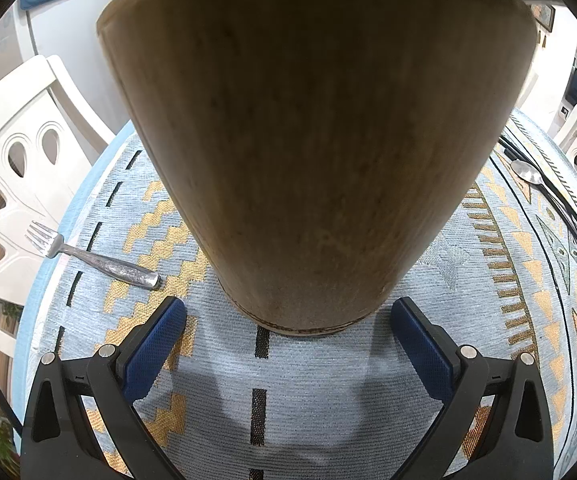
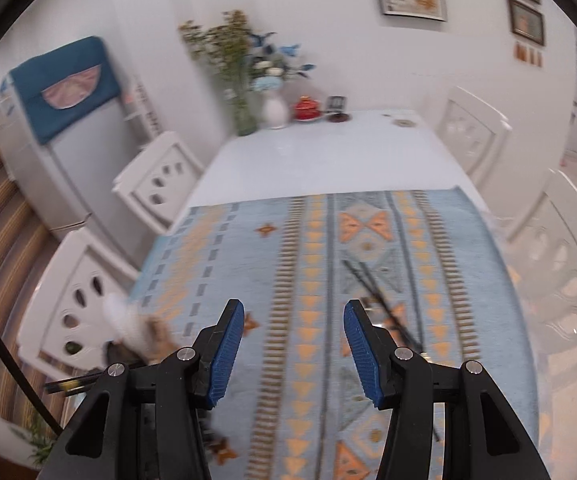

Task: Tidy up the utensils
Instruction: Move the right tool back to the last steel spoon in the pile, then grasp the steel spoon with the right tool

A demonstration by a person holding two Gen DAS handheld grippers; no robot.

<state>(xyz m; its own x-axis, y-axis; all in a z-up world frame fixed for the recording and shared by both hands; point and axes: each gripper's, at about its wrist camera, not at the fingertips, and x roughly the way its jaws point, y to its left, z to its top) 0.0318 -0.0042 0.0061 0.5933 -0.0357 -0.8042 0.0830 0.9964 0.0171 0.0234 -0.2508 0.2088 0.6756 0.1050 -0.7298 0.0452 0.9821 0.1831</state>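
A tall brown wooden utensil holder point(image 1: 308, 140) stands on the patterned cloth and fills the left wrist view. My left gripper point(image 1: 288, 300) is open, its blue pads point(image 1: 160, 344) on either side of the holder's base and apart from it. A steel fork point(image 1: 92, 258) lies left of the holder near the table edge. A spoon point(image 1: 526, 172) and black chopsticks point(image 1: 552, 200) lie at the far right. In the blurred right wrist view my right gripper point(image 2: 293, 303) is open and holds nothing. It hangs over the cloth, with black chopsticks point(image 2: 380, 304) just right of its right finger.
The light blue and orange cloth point(image 2: 308, 240) covers the near half of a white table point(image 2: 328, 152). White chairs point(image 1: 12, 168) stand around it. Vases with flowers point(image 2: 248, 80) and a red pot point(image 2: 307, 108) sit at the far end. A fridge point(image 2: 60, 152) stands at left.
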